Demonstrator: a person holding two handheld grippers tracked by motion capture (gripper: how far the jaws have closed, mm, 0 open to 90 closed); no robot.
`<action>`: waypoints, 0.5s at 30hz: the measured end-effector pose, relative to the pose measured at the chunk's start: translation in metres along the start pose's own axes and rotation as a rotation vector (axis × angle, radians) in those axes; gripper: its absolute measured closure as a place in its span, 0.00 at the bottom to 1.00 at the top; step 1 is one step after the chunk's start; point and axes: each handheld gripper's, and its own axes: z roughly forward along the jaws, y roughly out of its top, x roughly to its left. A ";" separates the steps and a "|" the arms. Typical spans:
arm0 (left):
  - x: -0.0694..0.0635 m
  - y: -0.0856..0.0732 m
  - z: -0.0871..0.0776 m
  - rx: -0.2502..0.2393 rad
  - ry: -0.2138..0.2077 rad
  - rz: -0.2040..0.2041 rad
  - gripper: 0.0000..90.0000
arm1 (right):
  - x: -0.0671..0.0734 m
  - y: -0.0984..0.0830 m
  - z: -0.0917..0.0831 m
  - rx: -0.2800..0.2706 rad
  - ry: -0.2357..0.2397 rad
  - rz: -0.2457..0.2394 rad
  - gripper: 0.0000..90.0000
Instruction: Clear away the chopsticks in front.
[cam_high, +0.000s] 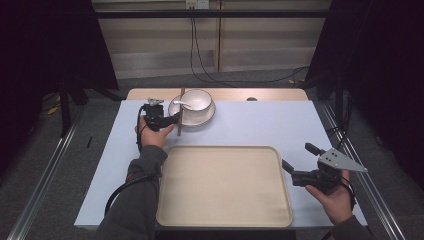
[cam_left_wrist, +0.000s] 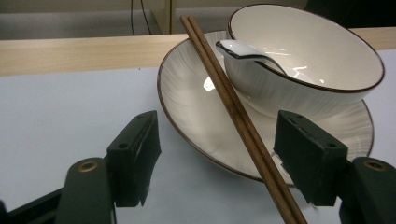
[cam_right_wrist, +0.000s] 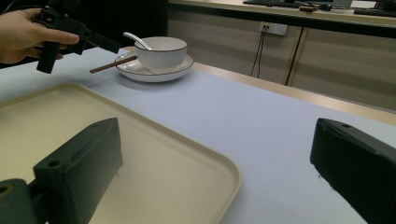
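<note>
My left gripper (cam_left_wrist: 219, 154), jaws parted around the chopsticks (cam_left_wrist: 233, 112) at the plate's (cam_left_wrist: 187, 93) near-left rim, should pinch both sticks squarely; my right gripper (cam_right_wrist: 224, 158) hangs open.

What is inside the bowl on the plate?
A white spoon lies in the bowl, its handle sticking out over the rim toward the chopsticks. The bowl otherwise looks empty; its near inner wall is hidden behind the rim, and the spoon's tip is hard to make out.
</note>
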 end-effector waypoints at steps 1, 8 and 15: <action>0.000 0.001 0.002 0.005 0.006 0.005 0.38 | 0.000 0.000 0.000 0.000 -0.002 0.002 0.02; -0.003 0.005 0.010 0.043 0.005 0.002 0.56 | -0.001 -0.002 0.000 0.003 0.008 0.004 0.02; -0.003 0.004 0.016 0.045 -0.021 -0.042 0.64 | -0.001 -0.003 -0.001 0.008 0.013 0.016 0.02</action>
